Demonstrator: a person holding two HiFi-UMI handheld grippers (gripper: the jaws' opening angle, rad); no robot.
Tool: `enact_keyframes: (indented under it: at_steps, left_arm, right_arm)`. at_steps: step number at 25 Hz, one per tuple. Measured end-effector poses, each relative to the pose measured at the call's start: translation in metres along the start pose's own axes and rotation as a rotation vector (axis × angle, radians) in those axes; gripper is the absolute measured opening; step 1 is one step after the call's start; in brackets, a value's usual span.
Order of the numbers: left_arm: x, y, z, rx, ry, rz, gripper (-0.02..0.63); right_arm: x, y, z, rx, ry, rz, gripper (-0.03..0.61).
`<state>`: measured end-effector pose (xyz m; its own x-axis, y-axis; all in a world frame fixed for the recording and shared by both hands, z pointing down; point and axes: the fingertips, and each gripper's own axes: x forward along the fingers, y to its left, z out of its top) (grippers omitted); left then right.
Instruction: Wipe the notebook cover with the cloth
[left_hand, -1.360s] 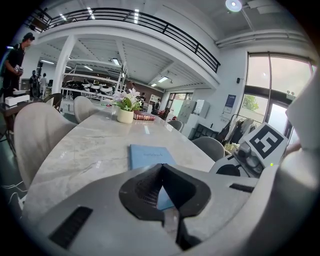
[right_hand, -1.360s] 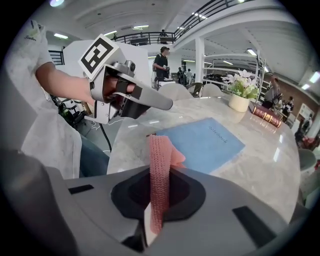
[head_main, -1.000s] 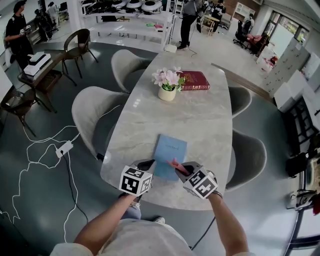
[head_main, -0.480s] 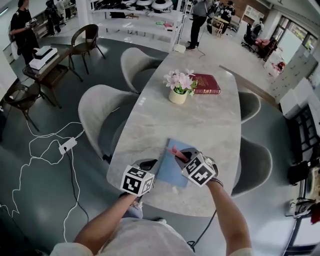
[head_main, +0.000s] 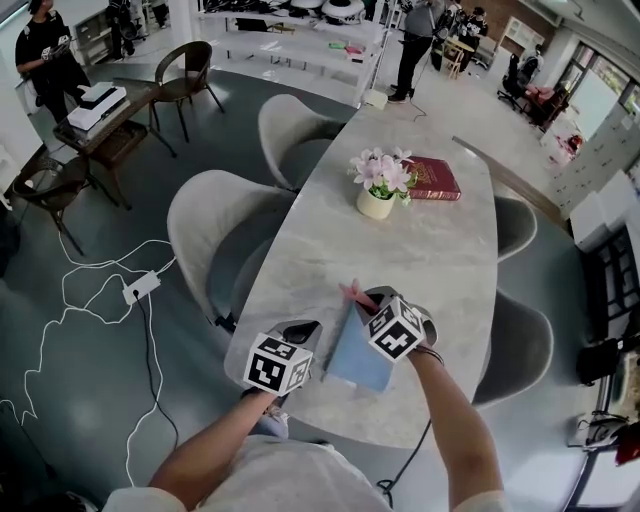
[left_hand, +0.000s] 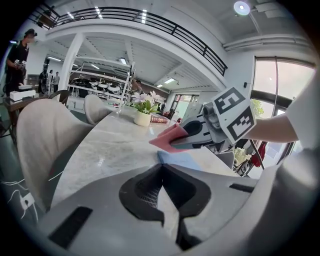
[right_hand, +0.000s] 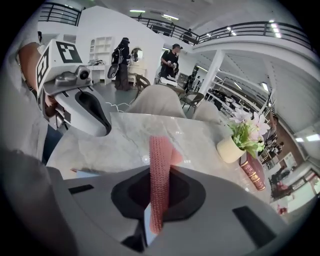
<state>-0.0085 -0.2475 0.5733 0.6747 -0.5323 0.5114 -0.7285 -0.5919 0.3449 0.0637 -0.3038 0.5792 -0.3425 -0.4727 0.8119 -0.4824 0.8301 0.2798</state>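
Note:
A light-blue notebook (head_main: 352, 360) lies flat near the front end of the marble table (head_main: 430, 260). My right gripper (head_main: 362, 300) is shut on a pink cloth (head_main: 354, 293), and the cloth hangs over the notebook's far edge. In the right gripper view the cloth (right_hand: 160, 160) stands upright between the jaws of the right gripper (right_hand: 160, 172). My left gripper (head_main: 303, 333) rests at the notebook's left edge with its jaws together and nothing between them. In the left gripper view the notebook (left_hand: 187, 161) lies just past the left gripper (left_hand: 161, 167), with the cloth (left_hand: 167, 140) above it.
A pot of pink flowers (head_main: 378, 190) and a dark red book (head_main: 435, 178) sit at the table's far end. Grey chairs (head_main: 215, 235) stand on the left and one (head_main: 520, 340) on the right. A power strip (head_main: 140, 287) with white cable lies on the floor. People stand far off.
My right gripper has carried the cloth from the notebook's near right part to its far edge. The left gripper has stayed at the left edge.

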Motion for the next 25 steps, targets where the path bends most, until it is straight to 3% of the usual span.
enact_keyframes:
  at_steps: [9, 25]
  left_arm:
    - [0.003, 0.02, -0.003, -0.014, 0.02, 0.003, 0.007]
    - [0.003, 0.017, 0.0, 0.011, 0.018, 0.0, 0.008]
  right_arm:
    - [0.045, 0.004, -0.011, -0.157, 0.135, 0.068, 0.015]
    - [0.051, 0.033, -0.02, -0.156, 0.152, 0.143, 0.015]
